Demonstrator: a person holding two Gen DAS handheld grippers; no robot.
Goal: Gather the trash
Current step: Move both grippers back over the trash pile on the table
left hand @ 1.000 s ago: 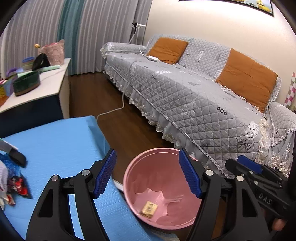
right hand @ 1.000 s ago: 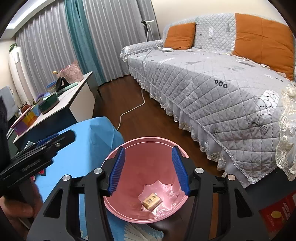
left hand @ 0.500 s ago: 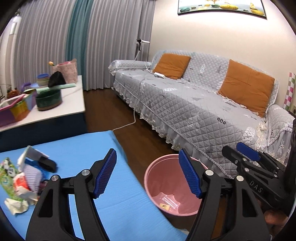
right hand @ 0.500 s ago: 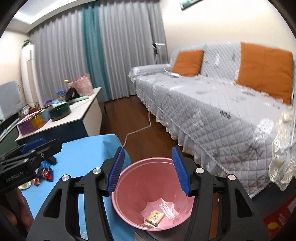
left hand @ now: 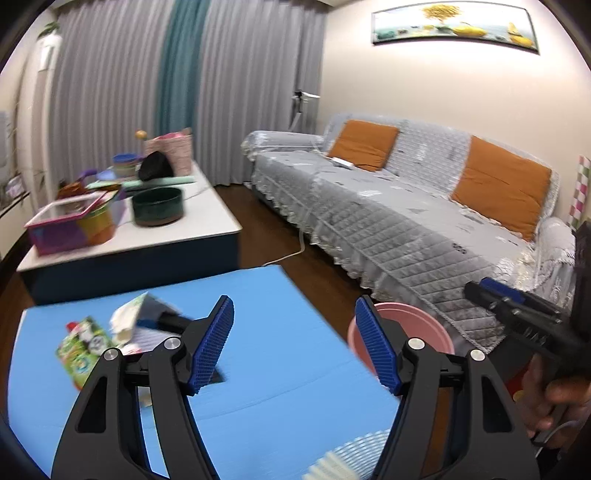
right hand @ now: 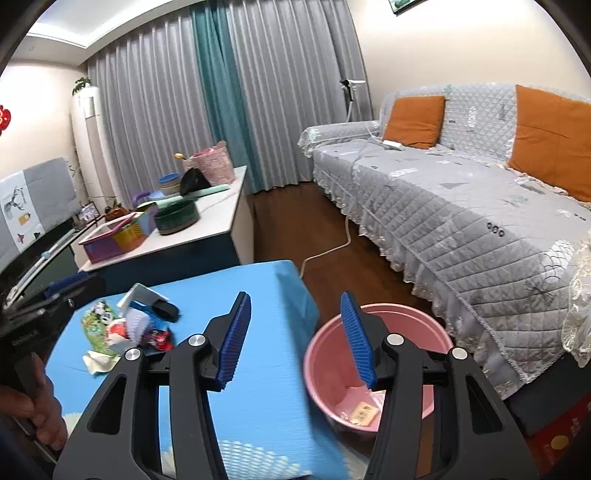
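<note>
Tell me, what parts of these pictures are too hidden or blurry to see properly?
- Pink bin: left view, inside hidden behind the left gripper.
- Trash pile: left view, blurred; labels unreadable.
- Small packet in the bin: right view, too small to read.
- Wall picture: right view, cut off by the edge.

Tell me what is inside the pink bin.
The pink bin holds a small tan packet and some clear wrapping at its bottom. The right gripper's finger covers part of the inside, so more may lie hidden.

Little can be read — pale lettering on the black body of the left gripper (right hand: 27, 334), left of the blue table mat (right hand: 266, 398), is blurred; the green printed wrapper (right hand: 96, 325) on that mat is illegible.
</note>
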